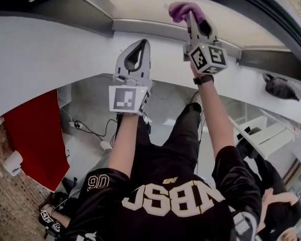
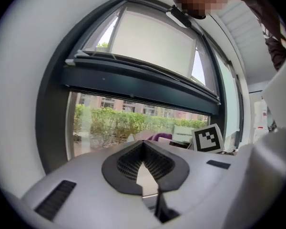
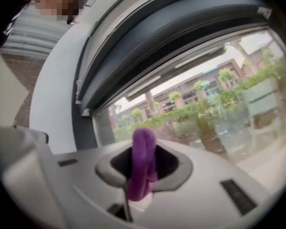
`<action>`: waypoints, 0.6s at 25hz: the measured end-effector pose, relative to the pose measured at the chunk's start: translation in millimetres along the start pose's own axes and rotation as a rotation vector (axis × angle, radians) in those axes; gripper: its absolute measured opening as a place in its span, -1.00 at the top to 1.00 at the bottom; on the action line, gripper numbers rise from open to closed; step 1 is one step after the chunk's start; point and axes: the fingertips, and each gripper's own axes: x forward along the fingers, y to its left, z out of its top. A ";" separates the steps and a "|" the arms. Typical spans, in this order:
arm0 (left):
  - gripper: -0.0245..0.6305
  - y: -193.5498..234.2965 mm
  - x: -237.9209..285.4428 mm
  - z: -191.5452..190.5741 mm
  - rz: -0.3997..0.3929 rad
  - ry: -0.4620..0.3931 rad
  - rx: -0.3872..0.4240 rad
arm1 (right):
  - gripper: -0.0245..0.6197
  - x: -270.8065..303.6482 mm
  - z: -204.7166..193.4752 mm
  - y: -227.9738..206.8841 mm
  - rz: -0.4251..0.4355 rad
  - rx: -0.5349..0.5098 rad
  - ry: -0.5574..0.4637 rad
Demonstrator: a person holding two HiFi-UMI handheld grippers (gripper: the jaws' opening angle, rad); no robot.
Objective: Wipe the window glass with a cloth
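A purple cloth [image 1: 182, 10] is bunched between the jaws of my right gripper [image 1: 189, 15], which is raised up against the window. In the right gripper view the cloth [image 3: 143, 161] stands folded in the jaws of the right gripper [image 3: 144, 144], right in front of the window glass [image 3: 219, 113]. My left gripper [image 1: 143, 42] is lower and to the left, its jaws shut tip to tip on nothing. From the left gripper [image 2: 144, 144] view the glass [image 2: 114, 123] shows hedges outside, and the cloth [image 2: 159, 137] peeks over the jaws beside the right gripper's marker cube [image 2: 208, 139].
A dark window frame [image 2: 133, 82] crosses above the glass, with a pale blind [image 2: 152, 42] higher up. White wall [image 1: 40, 54] flanks the window. Below lie a red panel [image 1: 37, 139], floor cables [image 1: 90, 129], white steps [image 1: 266, 132] and another person [image 1: 276, 205].
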 end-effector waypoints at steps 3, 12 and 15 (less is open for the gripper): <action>0.86 59.3 -23.6 -1.2 0.042 -0.016 0.011 | 0.67 59.2 -19.4 104.8 0.152 -0.019 -0.010; 0.86 164.3 -72.1 -16.6 0.127 0.011 0.053 | 0.67 188.0 -37.3 255.4 0.220 0.000 -0.088; 0.86 161.4 -68.2 -14.3 0.111 -0.002 0.055 | 0.67 187.6 -35.7 251.5 0.209 -0.008 -0.077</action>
